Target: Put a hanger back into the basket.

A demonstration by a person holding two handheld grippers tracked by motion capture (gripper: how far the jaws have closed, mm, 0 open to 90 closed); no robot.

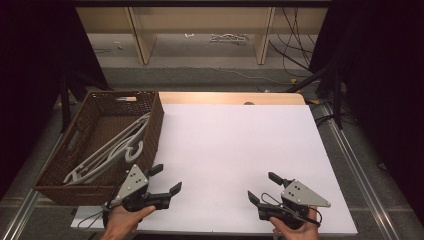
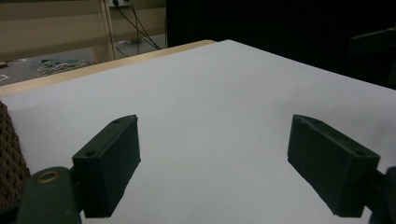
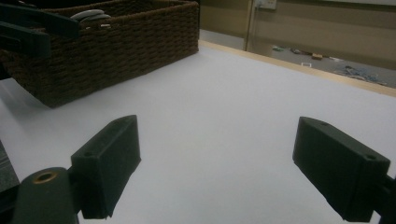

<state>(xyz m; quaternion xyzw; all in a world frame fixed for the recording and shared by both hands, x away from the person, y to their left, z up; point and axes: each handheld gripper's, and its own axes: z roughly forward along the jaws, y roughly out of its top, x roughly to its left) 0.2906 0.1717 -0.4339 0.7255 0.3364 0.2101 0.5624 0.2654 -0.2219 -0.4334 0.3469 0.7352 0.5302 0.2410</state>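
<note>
A brown wicker basket stands at the table's left edge and holds white plastic hangers. My left gripper hovers just right of the basket's near corner, open, with nothing between its jaws. In the left gripper view its jaws frame bare white board. My right gripper is low over the front right of the white board, open and holding nothing. The right gripper view looks past its wide jaws toward the basket, where hanger tops peek over the rim.
The white board covers most of a wooden tabletop. Beyond the table lie shelf uprights and loose cables on the floor. Dark curtains flank both sides. Metal rails run along the table's right side.
</note>
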